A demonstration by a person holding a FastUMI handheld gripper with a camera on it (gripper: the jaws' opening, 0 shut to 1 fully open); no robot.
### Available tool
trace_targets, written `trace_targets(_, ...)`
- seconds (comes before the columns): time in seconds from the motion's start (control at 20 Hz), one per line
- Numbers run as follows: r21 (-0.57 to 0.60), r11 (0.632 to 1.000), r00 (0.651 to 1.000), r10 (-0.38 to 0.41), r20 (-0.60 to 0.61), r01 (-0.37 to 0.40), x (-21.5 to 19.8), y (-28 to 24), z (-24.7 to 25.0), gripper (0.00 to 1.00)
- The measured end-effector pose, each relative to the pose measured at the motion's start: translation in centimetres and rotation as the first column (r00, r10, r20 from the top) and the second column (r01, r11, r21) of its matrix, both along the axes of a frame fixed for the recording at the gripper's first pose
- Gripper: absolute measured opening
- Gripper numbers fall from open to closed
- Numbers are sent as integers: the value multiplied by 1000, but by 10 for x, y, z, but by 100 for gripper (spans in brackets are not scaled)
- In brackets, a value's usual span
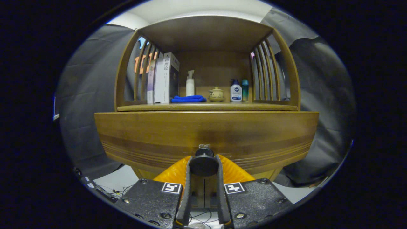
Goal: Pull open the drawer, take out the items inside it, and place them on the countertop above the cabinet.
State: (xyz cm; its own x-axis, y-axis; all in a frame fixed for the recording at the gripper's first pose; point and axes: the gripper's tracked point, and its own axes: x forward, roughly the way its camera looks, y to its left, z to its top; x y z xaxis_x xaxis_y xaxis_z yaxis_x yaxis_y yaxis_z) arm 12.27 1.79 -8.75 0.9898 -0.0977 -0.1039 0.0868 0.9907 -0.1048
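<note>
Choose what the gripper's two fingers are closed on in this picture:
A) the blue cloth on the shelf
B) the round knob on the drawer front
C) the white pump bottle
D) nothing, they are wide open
B: the gripper has both fingers pressed on the sides of the round knob at the middle of the drawer front, while the blue cloth and white pump bottle sit far beyond on the shelf.

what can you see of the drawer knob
The drawer knob is a dark, round, disc-shaped pull on a short stem with a small metal fitting where it meets the wood. It sits low in the middle of the brown wooden drawer front, below the shelf. It looks like dark plastic or metal, matte. The gripper has its two fingers closed against the knob's left and right sides, so the knob sits clamped between them.
</note>
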Motion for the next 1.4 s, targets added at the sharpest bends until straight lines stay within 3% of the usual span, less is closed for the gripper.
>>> trace_targets(0.6, 24, 1000, 1000, 14, -6, -14, -76, 4, -16, 36)
trace_targets(1.25, 21, 999, 1000, 30, -9, -30, -94, 8, -19, 36)
trace_targets(1.4, -9, 1000, 998, 28, -59, -29, -102, 3, -26, 61)
